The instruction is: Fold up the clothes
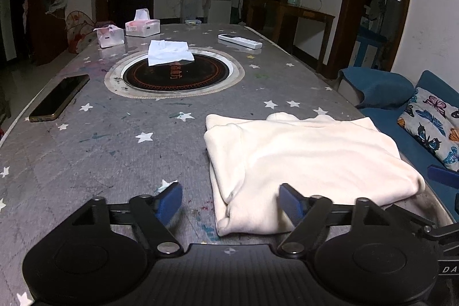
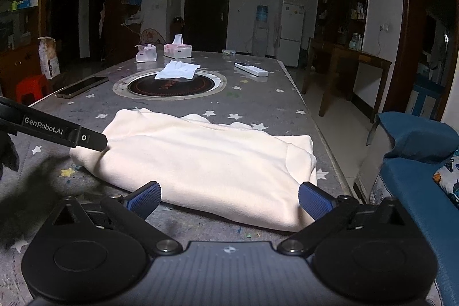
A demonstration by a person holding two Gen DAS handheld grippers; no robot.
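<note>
Cream fleece garment [image 2: 200, 162], folded, lying near table [image 1: 86, 162] edge at 3 o'clock; left gripper [image 1: 231, 202] and right gripper [image 2: 229, 198] both wide, empty; risk: snagging loose hem on withdrawal, undoing fold.

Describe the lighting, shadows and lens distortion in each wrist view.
Left wrist view: dim room, the cream garment brightest, table edges bowed by fisheye, corners vignetted. Right wrist view: equally dim, a dark blurry shadow at lower left on the table, doorframes curving, the garment near blown out.
</note>
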